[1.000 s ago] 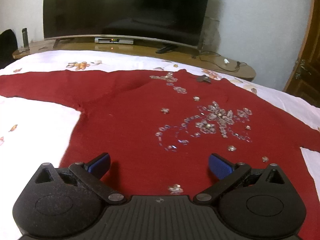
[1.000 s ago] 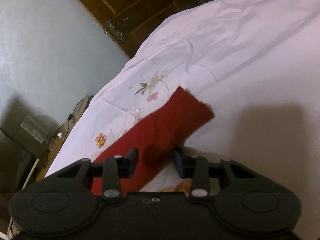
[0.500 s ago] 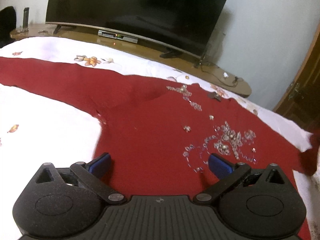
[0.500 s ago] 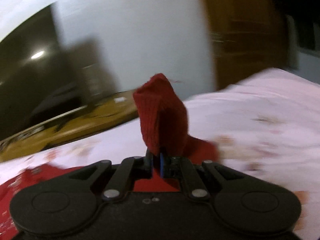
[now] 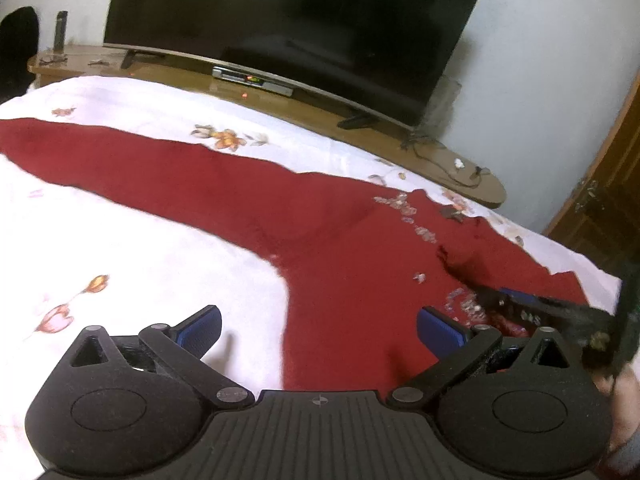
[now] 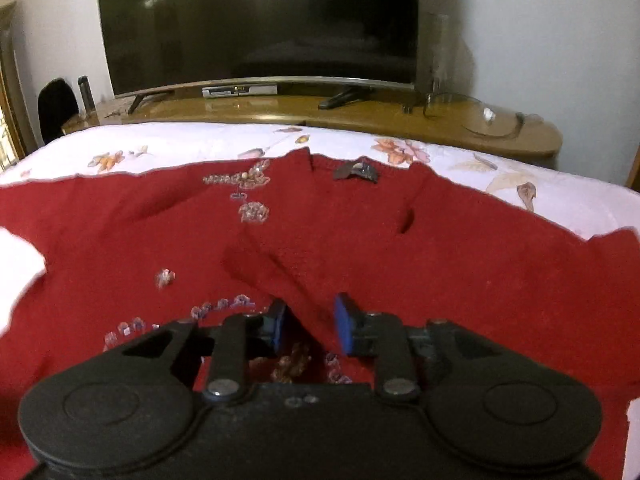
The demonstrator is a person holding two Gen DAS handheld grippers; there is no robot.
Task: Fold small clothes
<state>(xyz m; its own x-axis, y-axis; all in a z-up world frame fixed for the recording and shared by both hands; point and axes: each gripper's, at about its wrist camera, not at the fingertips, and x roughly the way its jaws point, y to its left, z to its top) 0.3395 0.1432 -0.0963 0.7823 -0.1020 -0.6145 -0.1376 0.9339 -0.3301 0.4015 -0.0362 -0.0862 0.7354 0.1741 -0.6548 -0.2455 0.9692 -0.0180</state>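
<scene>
Folding progress: we've swung the red knit sweater's (image 6: 460, 264) right sleeve (image 6: 280, 268) onto its chest on the bed (image 5: 140, 248); right gripper (image 6: 307, 323) jaws now parted, sleeve loose between; left gripper (image 5: 318, 326) wide, empty.

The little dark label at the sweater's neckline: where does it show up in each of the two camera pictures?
Left wrist view: the dark label sits right of centre, at the sweater's far edge.
Right wrist view: the label sits upper centre, at the neckline.
Shared landmark: the television behind the bed.
</scene>
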